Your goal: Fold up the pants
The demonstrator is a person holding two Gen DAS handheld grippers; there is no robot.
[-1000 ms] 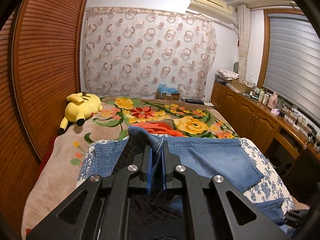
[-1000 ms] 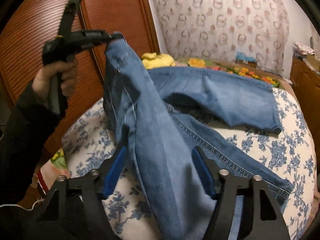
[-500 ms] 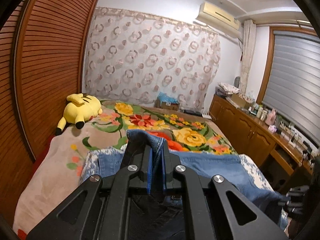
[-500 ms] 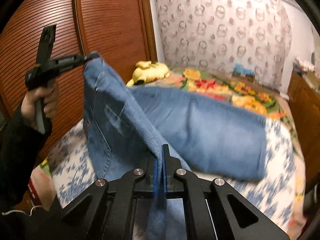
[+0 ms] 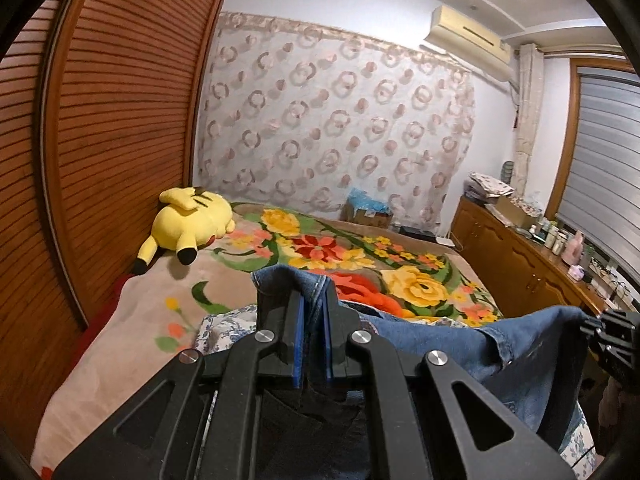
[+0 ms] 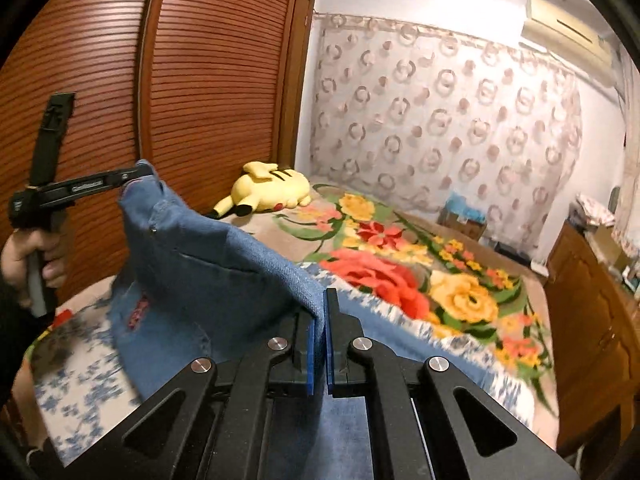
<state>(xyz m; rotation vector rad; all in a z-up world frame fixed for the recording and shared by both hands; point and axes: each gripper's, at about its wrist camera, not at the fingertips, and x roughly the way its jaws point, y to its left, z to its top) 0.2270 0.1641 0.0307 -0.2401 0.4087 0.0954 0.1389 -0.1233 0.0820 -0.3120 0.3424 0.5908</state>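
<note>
Blue jeans (image 6: 208, 276) hang stretched in the air between my two grippers above the bed. My left gripper (image 5: 313, 292) is shut on one corner of the jeans (image 5: 532, 348), with denim bunched between its blue pads. My right gripper (image 6: 322, 300) is shut on the other edge of the cloth. In the right wrist view the left gripper (image 6: 142, 172) shows at the far left, held by a hand (image 6: 24, 256), pinching the upper corner. In the left wrist view the right gripper (image 5: 612, 336) shows at the right edge, its tips hidden by the denim.
The bed has a floral blanket (image 5: 360, 256) and a blue-flowered white sheet (image 6: 72, 392) near me. A yellow plush toy (image 5: 188, 224) lies by the brown slatted wardrobe doors (image 5: 120, 120). A wooden cabinet (image 5: 520, 264) with bottles runs along the right. A patterned curtain (image 6: 440, 120) hangs behind.
My right gripper shut on the jeans' edge and rose with it. Both grippers lifted the jeans off the sheet, and the cloth now hangs stretched between them.
</note>
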